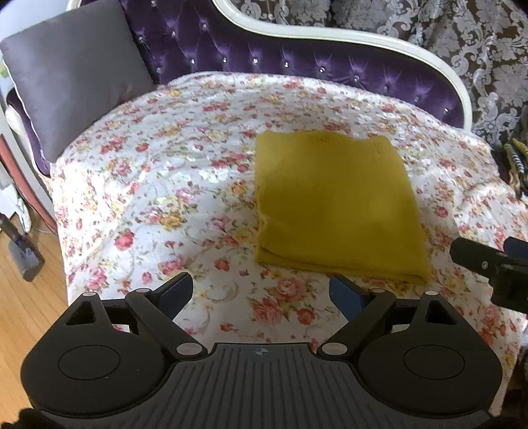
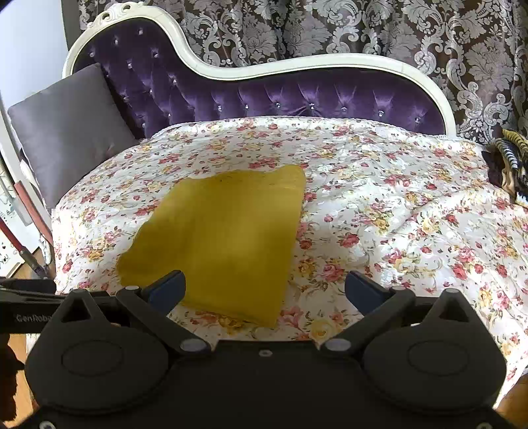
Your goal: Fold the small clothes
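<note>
1. While both grippers hang above the near edge, the cloth (image 1: 336, 204) lies folded into a flat mustard rectangle on the cover (image 1: 165, 171), toward the middle of the couch seat; layered edges show at its near left corner.
2. Left gripper (image 1: 262, 293): fingers spread wide, nothing held, tips just short of the cloth's near edge.
3. Right gripper (image 2: 265, 290): fingers spread wide, empty; left finger (image 2: 168, 288) overlaps the cloth's near edge in the right wrist view, contact cannot be told.
4. Writing: "GenRobo…" in white on the black tool at the left edge of the right wrist view, cut off by the gripper body. Papers at the far left edge carry print, too small to read.
5. No label readable on the cloth; a faint dark speck line near its far edge is blurred.
6. Couch (image 2: 264, 95): purple tufted back, white frame; grey pillow (image 1: 72, 72) at the left end.
7. Striped item (image 2: 511, 165) at the right end, cut off, unclear what it is.
8. Damask curtain (image 2: 363, 29) behind.
</note>
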`<action>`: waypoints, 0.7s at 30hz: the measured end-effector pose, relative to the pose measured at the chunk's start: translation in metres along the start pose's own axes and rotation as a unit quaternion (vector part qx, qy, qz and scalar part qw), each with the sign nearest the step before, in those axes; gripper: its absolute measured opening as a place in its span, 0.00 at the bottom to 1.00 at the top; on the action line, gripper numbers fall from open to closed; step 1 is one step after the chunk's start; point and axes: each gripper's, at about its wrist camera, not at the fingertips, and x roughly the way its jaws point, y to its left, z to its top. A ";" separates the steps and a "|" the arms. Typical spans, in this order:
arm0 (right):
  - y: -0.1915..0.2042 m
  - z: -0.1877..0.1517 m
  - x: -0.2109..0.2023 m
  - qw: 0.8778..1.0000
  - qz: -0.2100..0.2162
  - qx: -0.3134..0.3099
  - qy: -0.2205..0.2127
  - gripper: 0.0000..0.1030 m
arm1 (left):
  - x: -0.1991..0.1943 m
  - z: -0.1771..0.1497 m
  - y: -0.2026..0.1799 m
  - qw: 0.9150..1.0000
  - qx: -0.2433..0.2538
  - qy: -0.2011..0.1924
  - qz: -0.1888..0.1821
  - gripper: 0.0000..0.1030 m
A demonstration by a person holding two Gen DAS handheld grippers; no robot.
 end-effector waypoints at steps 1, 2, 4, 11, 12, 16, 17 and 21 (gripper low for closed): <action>0.000 0.000 0.000 1.000 0.000 0.001 0.000 0.99 | 0.001 0.000 0.000 1.000 0.000 0.002 -0.002 0.87; -0.001 0.000 0.001 1.000 0.000 0.002 0.001 0.99 | 0.001 0.000 0.000 1.000 0.000 0.003 -0.003 0.87; -0.001 0.000 0.002 1.000 0.001 0.004 0.002 0.99 | 0.002 0.000 0.000 1.000 0.000 0.005 -0.002 0.87; 0.001 0.001 0.005 1.000 0.005 0.003 0.005 0.99 | 0.004 0.000 0.000 1.000 -0.002 0.007 -0.002 0.87; 0.001 0.001 0.005 1.000 0.005 0.003 0.005 0.99 | 0.004 0.000 0.000 1.000 -0.002 0.007 -0.001 0.87; 0.002 0.001 0.006 1.000 0.006 0.004 0.005 0.99 | 0.005 0.001 0.000 1.000 -0.003 0.008 -0.001 0.87; 0.002 0.000 0.006 1.000 0.006 0.004 0.005 0.99 | 0.005 0.000 0.000 1.000 -0.004 0.008 -0.002 0.87; 0.002 0.000 0.007 1.000 0.006 0.006 0.007 0.99 | 0.007 0.000 -0.002 1.000 0.000 0.012 -0.001 0.87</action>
